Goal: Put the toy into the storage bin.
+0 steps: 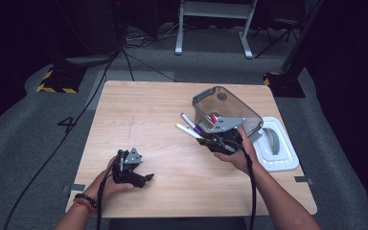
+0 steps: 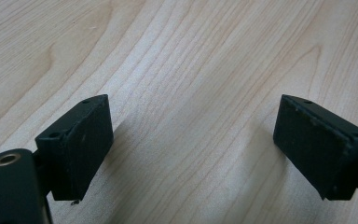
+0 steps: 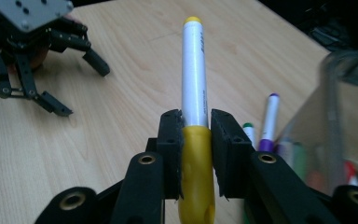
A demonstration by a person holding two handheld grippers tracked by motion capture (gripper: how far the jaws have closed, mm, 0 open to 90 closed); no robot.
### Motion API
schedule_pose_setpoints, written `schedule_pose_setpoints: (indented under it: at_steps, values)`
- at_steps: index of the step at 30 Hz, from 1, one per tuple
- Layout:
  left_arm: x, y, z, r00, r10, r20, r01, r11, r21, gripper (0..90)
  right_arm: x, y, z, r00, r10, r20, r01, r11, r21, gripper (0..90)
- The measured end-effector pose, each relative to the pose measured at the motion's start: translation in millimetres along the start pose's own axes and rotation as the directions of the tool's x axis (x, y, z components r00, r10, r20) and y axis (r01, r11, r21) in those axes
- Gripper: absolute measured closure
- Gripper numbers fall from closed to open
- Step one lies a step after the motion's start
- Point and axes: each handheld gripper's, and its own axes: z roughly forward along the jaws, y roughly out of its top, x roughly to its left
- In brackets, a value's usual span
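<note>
My right gripper (image 3: pixel 196 126) is shut on a yellow marker (image 3: pixel 193 70), a white barrel with a yellow cap, which stands out past the pads. From above, that marker (image 1: pixel 186 130) is held over the table just left of a clear plastic bin (image 1: pixel 225 108) lying tipped on its side, with my right gripper (image 1: pixel 205 139) at the bin's mouth. A purple marker (image 3: pixel 269 121) and a green one (image 3: pixel 248 129) stick out of the bin (image 3: pixel 340 112). My left gripper (image 1: pixel 146 178) rests at the near left of the table, open, with only bare wood between its pads (image 2: pixel 84 144).
A white lid (image 1: pixel 280 151) lies at the table's right edge beside the bin. The wooden table (image 1: pixel 148 115) is bare across its left and far parts. Cables and a stand's feet are on the floor beyond it.
</note>
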Motion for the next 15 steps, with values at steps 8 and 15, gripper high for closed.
schedule_pose_setpoints:
  at_steps: [8,15]
  values:
    - [0.0,0.0,0.0,1.0,0.0,0.0,0.0,1.0,0.0,12.3,-34.1,8.6,-45.2,0.9929,0.057,0.105,-0.052,0.997,-0.054,74.6]
    - [0.1,0.1,0.2,1.0,0.0,0.002,0.0,1.0,0.0,12.2,-62.1,6.1,-57.9,0.9797,0.108,0.169,-0.103,0.994,-0.042,74.6]
